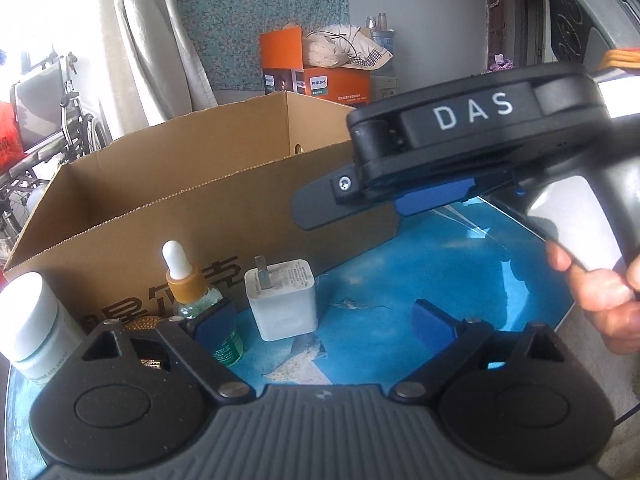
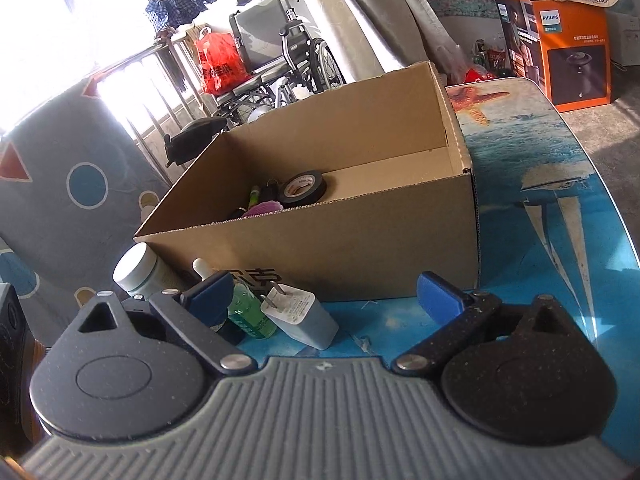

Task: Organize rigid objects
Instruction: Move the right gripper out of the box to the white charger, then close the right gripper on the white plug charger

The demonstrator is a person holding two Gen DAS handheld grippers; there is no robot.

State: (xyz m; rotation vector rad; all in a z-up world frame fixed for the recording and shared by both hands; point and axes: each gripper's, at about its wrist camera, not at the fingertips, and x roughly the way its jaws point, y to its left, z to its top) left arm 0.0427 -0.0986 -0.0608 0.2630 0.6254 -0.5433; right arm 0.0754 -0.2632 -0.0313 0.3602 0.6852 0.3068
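I am holding both tongs wide apart with nothing between their pads. My left tongs are hovering low over the blue picture-printed bench, and the white USB charger is standing just ahead between the fingers. A green dropper bottle is standing beside the left pad, with a white-lidded jar further left. All three are sitting just in front of the open cardboard box. My right tongs are facing the same group; inside the box a roll of black tape is lying among small items.
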